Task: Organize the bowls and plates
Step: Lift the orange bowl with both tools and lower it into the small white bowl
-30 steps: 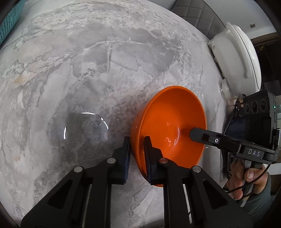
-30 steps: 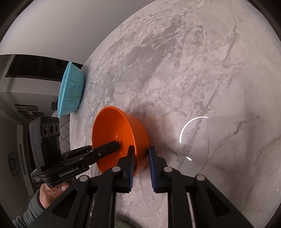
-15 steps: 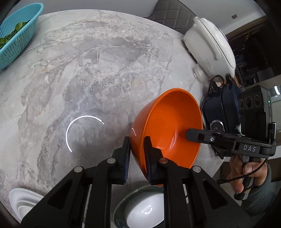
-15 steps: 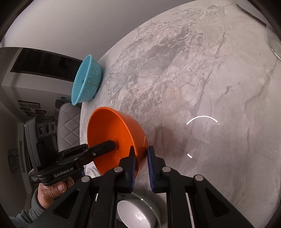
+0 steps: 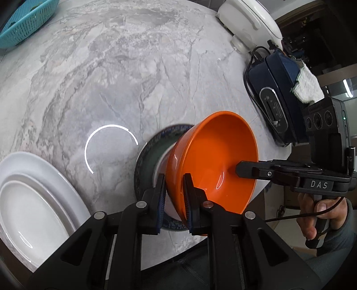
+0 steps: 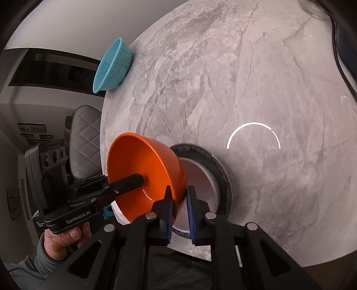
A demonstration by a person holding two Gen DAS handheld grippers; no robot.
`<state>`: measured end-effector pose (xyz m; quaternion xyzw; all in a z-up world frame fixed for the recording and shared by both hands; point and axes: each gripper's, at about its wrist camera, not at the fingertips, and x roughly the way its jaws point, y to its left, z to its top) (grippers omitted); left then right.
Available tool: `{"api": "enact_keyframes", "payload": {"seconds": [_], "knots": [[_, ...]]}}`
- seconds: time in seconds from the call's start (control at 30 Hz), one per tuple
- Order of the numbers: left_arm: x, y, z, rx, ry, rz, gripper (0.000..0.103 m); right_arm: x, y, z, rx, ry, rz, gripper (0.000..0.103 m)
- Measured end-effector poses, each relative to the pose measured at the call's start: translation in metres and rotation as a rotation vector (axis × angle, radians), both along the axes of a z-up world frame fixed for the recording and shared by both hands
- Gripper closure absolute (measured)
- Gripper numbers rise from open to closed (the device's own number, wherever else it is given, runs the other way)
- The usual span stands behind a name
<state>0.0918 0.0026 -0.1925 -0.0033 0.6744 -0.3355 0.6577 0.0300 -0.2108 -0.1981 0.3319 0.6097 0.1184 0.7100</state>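
Note:
An orange bowl (image 5: pixel 214 160) is held in the air between both grippers, one on each side of its rim. My left gripper (image 5: pixel 174 198) is shut on the near rim in the left wrist view. My right gripper (image 6: pixel 179 206) is shut on the opposite rim of the orange bowl (image 6: pixel 145 169). Under the bowl, a dark-rimmed plate with a white centre (image 5: pixel 145 162) lies near the table's front edge; it also shows in the right wrist view (image 6: pixel 221 176). Stacked white oval plates (image 5: pixel 33 196) lie at the left.
The grey marble table (image 5: pixel 133 78) carries a blue colander (image 5: pixel 24 20) at the far left, also in the right wrist view (image 6: pixel 112 64). A white cooker (image 5: pixel 250 22) and a dark blue appliance with a cable (image 5: pixel 274 93) stand at the right edge.
Both grippers have carried the orange bowl back toward the table's front edge. The dark-rimmed plate and the white oval plates have come into view beneath and beside it.

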Motion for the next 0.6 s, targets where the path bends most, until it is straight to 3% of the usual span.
{"api": "enact_keyframes", "payload": {"seconds": [0.13, 0.6], "knots": [[-0.016, 0.005, -0.017, 0.035, 0.001, -0.020, 0.089, -0.018, 0.009, -0.016, -0.019, 0.038, -0.008, 0.091], [-0.017, -0.009, -0.012, 0.142, -0.145, -0.042, 0.089, -0.017, 0.011, -0.029, -0.095, 0.062, 0.013, 0.092]]}}
